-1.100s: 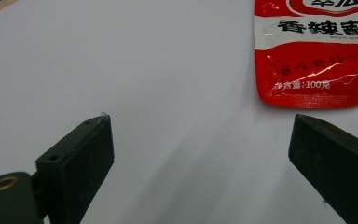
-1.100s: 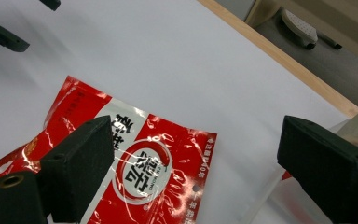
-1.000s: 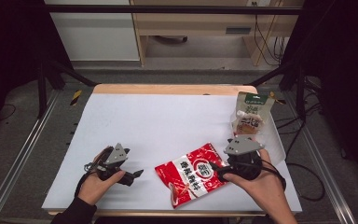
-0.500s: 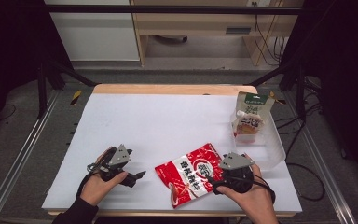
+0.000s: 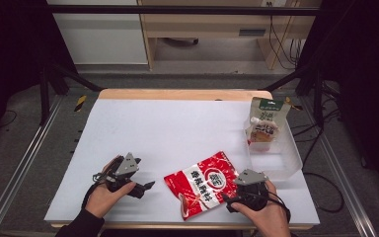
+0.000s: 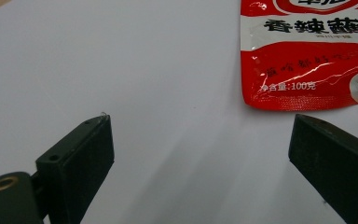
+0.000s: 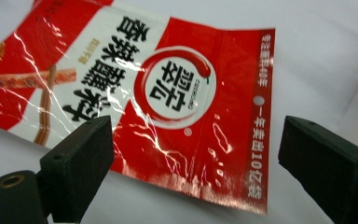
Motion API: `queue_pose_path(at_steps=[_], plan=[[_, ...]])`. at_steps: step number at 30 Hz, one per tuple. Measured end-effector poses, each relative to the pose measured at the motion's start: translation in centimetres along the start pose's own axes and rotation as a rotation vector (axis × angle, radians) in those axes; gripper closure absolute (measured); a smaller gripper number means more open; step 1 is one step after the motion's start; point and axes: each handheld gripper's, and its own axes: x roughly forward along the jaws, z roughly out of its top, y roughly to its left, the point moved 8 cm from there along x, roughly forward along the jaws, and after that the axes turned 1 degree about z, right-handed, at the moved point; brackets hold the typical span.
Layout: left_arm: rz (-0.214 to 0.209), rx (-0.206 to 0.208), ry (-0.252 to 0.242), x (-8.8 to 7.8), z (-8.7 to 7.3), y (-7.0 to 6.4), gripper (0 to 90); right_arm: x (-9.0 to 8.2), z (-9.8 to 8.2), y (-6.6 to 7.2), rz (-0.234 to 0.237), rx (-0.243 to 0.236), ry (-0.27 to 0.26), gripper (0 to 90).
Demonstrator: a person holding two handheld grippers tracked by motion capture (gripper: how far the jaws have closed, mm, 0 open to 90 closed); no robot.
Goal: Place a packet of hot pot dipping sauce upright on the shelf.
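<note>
Hovering low over the near right of the table (image 5: pixel 177 123), the right gripper (image 5: pixel 228 197) has its jaws spread wide around the edge of a red packet (image 5: pixel 202 183), not yet touching it. The packet lies flat near the front edge, between the two hands. The left gripper (image 5: pixel 145 186) rests on the table just left of it, jaws also spread, holding nothing.

This looks like the approach to a pick-up. Next, the right jaws likely need to drop and close on the packet's thin edge.

A clear bin (image 5: pixel 291 153) stands at the right with a carton (image 5: pixel 265 121) inside. The carton's print is too small to read.
</note>
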Motion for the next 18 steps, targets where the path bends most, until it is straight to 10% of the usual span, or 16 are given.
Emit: queue_pose_path(at_steps=[18], plan=[[-0.012, 0.004, 0.002, 0.1, 0.0, -0.1, 6.8, 0.7, -2.5, -1.4, 0.038, 0.097, 0.05, 8.7]])
